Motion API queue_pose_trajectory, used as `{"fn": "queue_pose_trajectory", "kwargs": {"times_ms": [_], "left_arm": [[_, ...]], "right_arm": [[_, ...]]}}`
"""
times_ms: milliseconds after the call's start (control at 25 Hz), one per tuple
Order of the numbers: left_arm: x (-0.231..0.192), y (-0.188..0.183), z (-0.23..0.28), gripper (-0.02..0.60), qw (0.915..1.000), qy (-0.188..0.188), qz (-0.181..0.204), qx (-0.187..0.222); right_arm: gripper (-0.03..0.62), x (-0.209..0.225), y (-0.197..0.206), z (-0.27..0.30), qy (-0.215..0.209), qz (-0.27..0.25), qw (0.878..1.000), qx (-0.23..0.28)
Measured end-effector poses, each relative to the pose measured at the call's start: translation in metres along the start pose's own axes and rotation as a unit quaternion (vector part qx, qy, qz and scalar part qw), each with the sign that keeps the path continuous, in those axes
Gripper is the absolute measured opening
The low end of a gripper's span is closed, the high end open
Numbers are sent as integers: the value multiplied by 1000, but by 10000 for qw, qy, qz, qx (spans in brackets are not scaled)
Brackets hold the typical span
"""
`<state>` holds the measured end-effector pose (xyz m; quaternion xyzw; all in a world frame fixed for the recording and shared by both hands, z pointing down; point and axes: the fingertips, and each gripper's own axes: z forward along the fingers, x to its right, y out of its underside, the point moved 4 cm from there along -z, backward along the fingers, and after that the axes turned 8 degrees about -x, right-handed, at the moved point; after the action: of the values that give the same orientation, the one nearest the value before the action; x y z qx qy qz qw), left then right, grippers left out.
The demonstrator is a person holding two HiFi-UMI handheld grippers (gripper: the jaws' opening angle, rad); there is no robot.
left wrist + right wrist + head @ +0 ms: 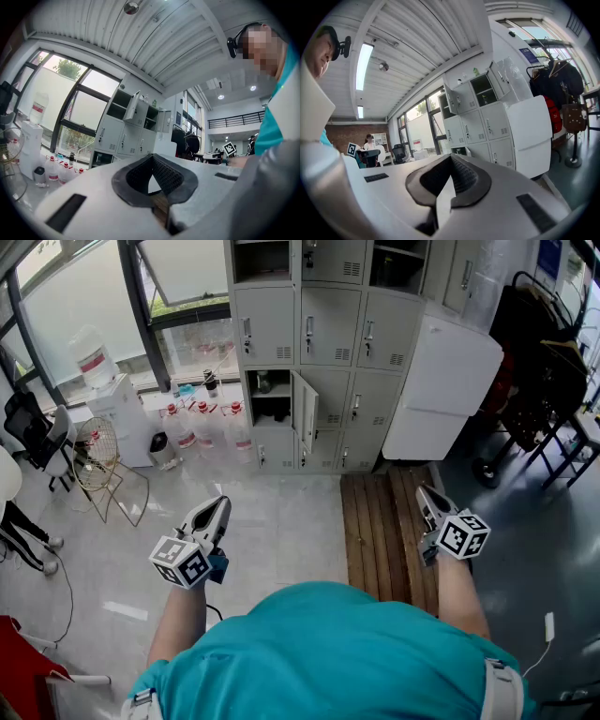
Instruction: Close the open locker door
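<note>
The open locker door point(306, 413) is seen in the head view on the lower part of the grey lockers point(328, 329). It stands out from the cabinet front toward the person. The dark open compartment point(270, 395) lies just left of it. The door's long axis is upright, and its hinge appears to be on the right edge of that compartment. Other compartments along the top row are also seen open.

The left gripper point(221, 503) and the right gripper point(424, 493) are both held well short of the lockers, pointing roughly level toward them. A stretch of floor and some wooden boards point(384, 521) lie between. The door lies ahead and between the two grippers, somewhat nearer the left one's line.

In the left gripper view the fingers point(166, 176) are closed tip to tip with nothing held. In the right gripper view the fingers point(461, 176) are likewise brought together and empty.

The task is judged not yet begun. Since the door would have to be swung leftward onto its compartment, its right-hand face is probably the one to be pushed, which favours the right gripper once the distance is closed.
</note>
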<state>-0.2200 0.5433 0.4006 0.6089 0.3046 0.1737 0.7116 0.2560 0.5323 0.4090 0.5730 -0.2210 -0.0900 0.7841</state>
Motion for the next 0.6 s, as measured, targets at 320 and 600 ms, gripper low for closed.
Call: {"fn": "queue_pose_trajectory", "kwargs": {"times_ms": [320,600], "left_arm": [[-4,-7,1,5,10000,27,76,-52],[-1,-3,10,5,9999,76,75,-112]], "right_arm": [[-2,-7,-3,7,-38,-34,10000,18],[-2,2,0,5,-104,134,9998,73]]}}
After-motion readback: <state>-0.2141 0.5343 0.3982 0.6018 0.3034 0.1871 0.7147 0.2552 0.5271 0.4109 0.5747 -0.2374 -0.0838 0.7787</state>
